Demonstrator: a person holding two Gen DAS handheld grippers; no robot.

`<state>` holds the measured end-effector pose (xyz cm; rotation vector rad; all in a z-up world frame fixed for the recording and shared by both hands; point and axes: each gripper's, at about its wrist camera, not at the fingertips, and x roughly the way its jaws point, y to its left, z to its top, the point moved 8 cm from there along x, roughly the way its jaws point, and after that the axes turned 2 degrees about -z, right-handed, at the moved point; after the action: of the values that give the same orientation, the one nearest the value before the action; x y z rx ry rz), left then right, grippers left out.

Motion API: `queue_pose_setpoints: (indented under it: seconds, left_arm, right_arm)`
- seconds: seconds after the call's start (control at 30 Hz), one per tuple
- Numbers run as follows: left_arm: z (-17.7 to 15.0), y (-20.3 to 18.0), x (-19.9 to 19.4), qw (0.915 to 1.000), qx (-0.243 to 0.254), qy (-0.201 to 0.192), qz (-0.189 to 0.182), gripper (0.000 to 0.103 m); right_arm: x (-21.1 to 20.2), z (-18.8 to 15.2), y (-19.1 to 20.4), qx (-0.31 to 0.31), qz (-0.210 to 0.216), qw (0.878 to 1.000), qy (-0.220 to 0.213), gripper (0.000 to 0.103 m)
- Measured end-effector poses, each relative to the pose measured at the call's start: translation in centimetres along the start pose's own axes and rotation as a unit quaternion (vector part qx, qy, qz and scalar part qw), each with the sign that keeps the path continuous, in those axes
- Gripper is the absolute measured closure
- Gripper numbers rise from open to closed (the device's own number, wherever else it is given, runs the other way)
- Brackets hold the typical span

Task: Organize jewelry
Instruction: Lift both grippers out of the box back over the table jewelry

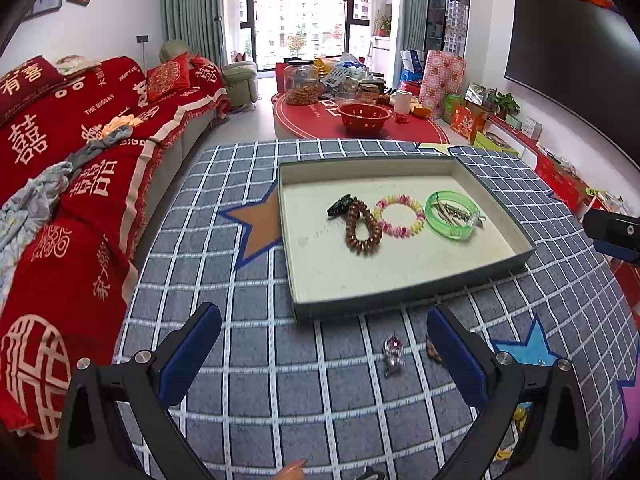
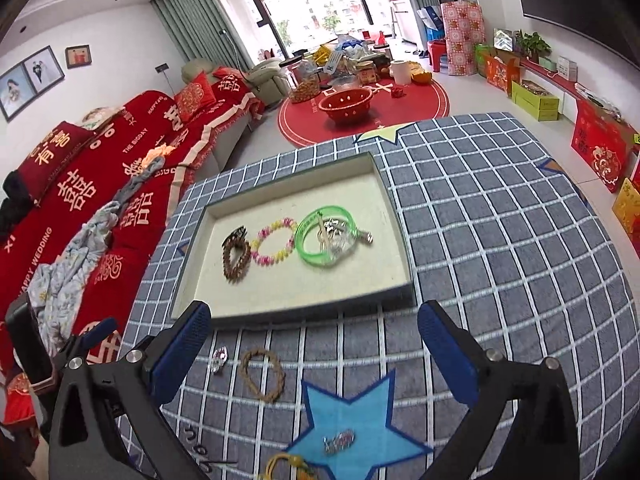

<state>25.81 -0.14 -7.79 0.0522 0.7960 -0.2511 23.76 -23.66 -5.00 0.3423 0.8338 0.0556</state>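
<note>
A shallow grey tray [image 1: 408, 292] [image 2: 188, 288] lies on the checked cloth. Inside it sit a brown bead bracelet [image 1: 362, 228] [image 2: 236, 258], a pink-yellow bracelet [image 1: 400, 216] [image 2: 276, 246], a green bangle [image 1: 452, 216] [image 2: 326, 240] with metal hair clips across it, and a black clip [image 1: 340, 205]. My left gripper [image 1: 324, 354] is open, nearer than the tray, nothing between its fingers. My right gripper [image 2: 314, 354] is open too. Loose on the cloth lie a clear crystal piece [image 1: 394, 354] [image 2: 219, 358], a thin brown bracelet [image 2: 262, 374], a small brooch [image 2: 339, 440] and a yellow cord [image 2: 286, 466].
A red-covered sofa [image 1: 80, 152] runs along the left with clothes on it. Beyond the cloth-covered table stands a red round table [image 1: 360, 120] holding a red colander and jars. Boxes line the right wall under a dark screen [image 1: 568, 40]. The other gripper shows at the right edge [image 1: 612, 232].
</note>
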Motion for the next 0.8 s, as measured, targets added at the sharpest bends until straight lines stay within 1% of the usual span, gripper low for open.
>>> queue_pose_setpoints:
  seconds: [0.13,0.2,0.4,0.63,0.8]
  left_arm:
    - [-1.8,0.4,-0.1,0.9999,-0.004,0.014,0.0,0.0]
    - [-2.8,0.1,0.1,0.9995,-0.001,0.027,-0.013,0.0]
    - [-5.4,-0.1,0.8,0.9986,-0.004,0.053,-0.007,0.0]
    - [-6.9,-0.5,1.6,0.9975,0.002,0.07,0.004,0.0]
    - [-7.0,-0.8,2.2,0.9972,0.0,0.075,0.006,0.0]
  right_arm:
    - [-1.2,-1.8,0.2,-0.008,-0.001,1.0,0.003,0.0]
    - [-1.5,-2.8,0.2,-0.011,-0.005,1.0,0.007,0.0]
    - [-1.3,-6.1,-0.7,0.004,-0.017,0.999,0.034,0.0]
    - [0.5,-10.3,-2.4,0.03,-0.046,0.996,0.073,0.0]
    - [1.4,-11.8,-3.0,0.047,-0.056,0.994,0.087,0.0]
